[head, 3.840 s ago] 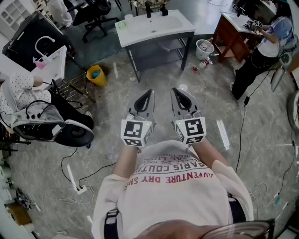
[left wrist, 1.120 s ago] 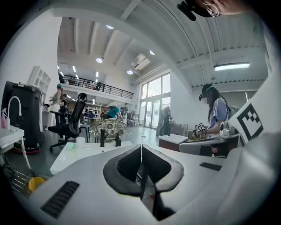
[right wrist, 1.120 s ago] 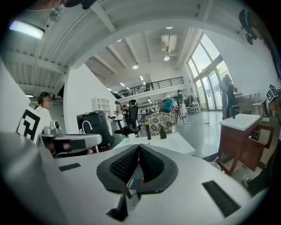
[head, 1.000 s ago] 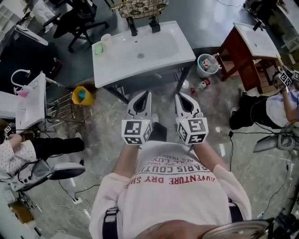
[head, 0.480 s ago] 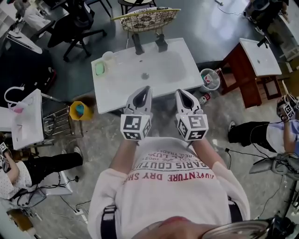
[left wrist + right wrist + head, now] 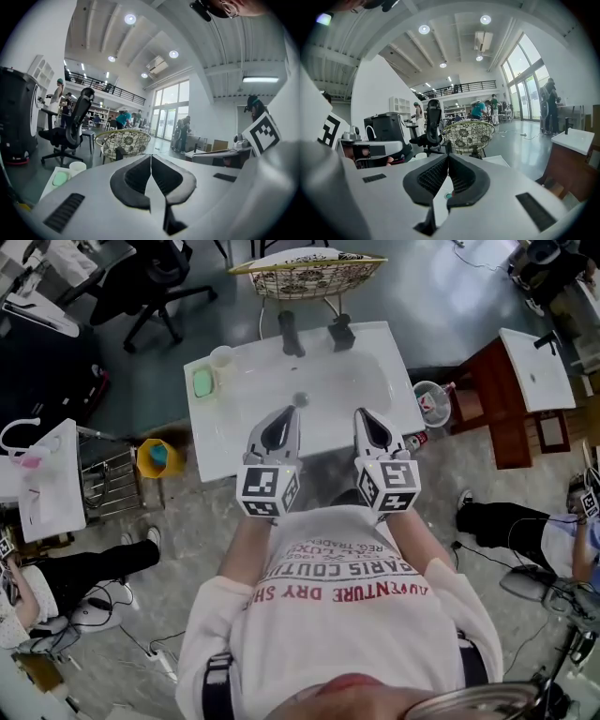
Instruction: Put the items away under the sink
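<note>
left hand-held gripper: we see jaws closed tip to tip, nothing between them
right hand-held gripper: same, jaws together, empty, beside the left one
sink: white, just below both tips in our head view
items: green soap and white cup side by side on the sink's left end, apart from both grippers
back rim: two dark fixtures
beyond: wicker chair
</note>
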Demonstrator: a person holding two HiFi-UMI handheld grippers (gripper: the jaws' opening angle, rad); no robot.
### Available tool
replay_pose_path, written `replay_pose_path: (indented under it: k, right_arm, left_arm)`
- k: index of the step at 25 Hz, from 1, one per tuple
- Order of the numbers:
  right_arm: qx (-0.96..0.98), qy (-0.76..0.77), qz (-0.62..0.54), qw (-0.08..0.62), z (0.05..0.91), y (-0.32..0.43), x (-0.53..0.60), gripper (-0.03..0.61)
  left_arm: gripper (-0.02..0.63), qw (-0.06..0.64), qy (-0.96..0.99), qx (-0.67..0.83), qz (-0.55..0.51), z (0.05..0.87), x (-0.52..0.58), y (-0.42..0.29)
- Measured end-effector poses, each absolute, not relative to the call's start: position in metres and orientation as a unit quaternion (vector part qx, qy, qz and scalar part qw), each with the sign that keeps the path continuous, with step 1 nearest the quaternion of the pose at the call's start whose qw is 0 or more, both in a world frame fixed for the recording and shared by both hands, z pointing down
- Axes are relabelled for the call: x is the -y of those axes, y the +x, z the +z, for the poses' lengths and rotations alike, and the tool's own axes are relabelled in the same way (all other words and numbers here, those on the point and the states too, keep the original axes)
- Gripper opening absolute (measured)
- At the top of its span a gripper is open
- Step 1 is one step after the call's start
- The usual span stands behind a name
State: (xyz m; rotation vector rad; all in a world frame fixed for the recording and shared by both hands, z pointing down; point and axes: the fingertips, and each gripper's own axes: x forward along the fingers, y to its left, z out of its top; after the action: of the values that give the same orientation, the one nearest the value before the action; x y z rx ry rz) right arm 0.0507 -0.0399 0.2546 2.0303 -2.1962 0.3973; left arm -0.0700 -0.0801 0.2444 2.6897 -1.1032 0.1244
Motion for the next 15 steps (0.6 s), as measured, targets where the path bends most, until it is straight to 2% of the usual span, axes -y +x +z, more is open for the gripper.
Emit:
replay_pose_path:
  k: [15]
  right_arm:
    - [0.783,0.602,0.138,0.076,0.282,0.104,0.157,0.025]
  left_arm:
    - [0.023,0.137,0.876,0.459,0.061,0.277,0.166,-0.027]
